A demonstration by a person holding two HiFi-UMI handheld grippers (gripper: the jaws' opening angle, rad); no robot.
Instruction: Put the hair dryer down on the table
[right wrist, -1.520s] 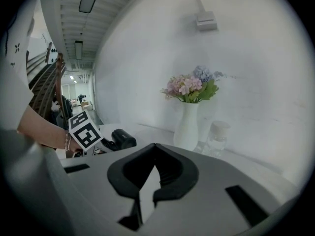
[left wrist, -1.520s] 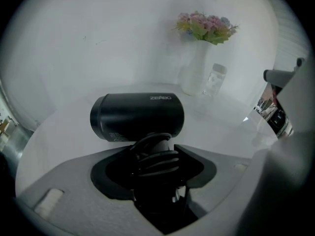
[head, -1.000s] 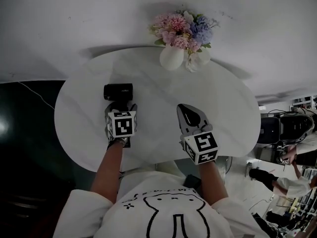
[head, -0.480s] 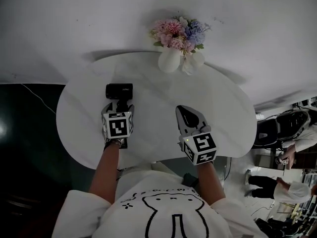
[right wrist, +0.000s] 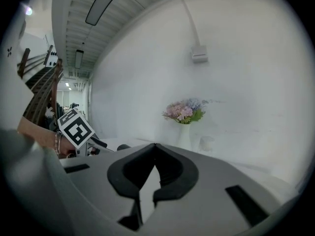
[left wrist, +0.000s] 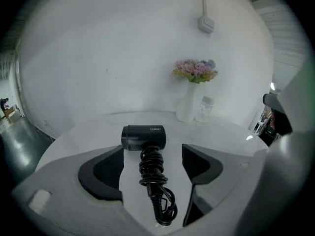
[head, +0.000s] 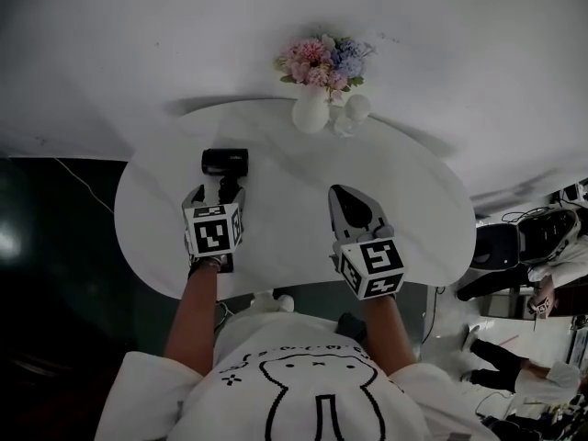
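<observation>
hair dryer (head: 224, 162) (left wrist: 143, 137): we see it lying on the table, its black barrel crosswise and its handle pointing back towards the person.
cord (left wrist: 153, 178): black, coiled round the handle, with loose loops at the near end.
left gripper (head: 220, 197) (left wrist: 152, 152): we find its 2 jaws spread wide, 1 on each side of the cord-wrapped handle. In the left gripper view there is a clear gap on both sides, so it grips nothing.
right gripper (head: 345, 204) (right wrist: 155, 152): we see its 2 jaws brought together, tips touching, with nothing between them. It hangs over the right half of the table, well apart from the hair dryer.
table (head: 294, 177) (left wrist: 93, 129): white and oval, set against a white wall.
vase (head: 310, 115) (left wrist: 186, 108) (right wrist: 184, 134): white and upright at the far edge of the table, beyond both grippers.
flowers (head: 322, 57) (left wrist: 195, 71) (right wrist: 184, 110): a pink and blue bunch with green leaves, standing in the vase.
glass (head: 356, 107) (left wrist: 205, 110): small and clear, just beside the vase on its right.
wall box (left wrist: 206, 23) (right wrist: 199, 54): we see it fixed high on the wall above the flowers, with a thin line running up from it.
person: we see 2 bare forearms and a white shirt (head: 312, 384) with a line drawing on it.
</observation>
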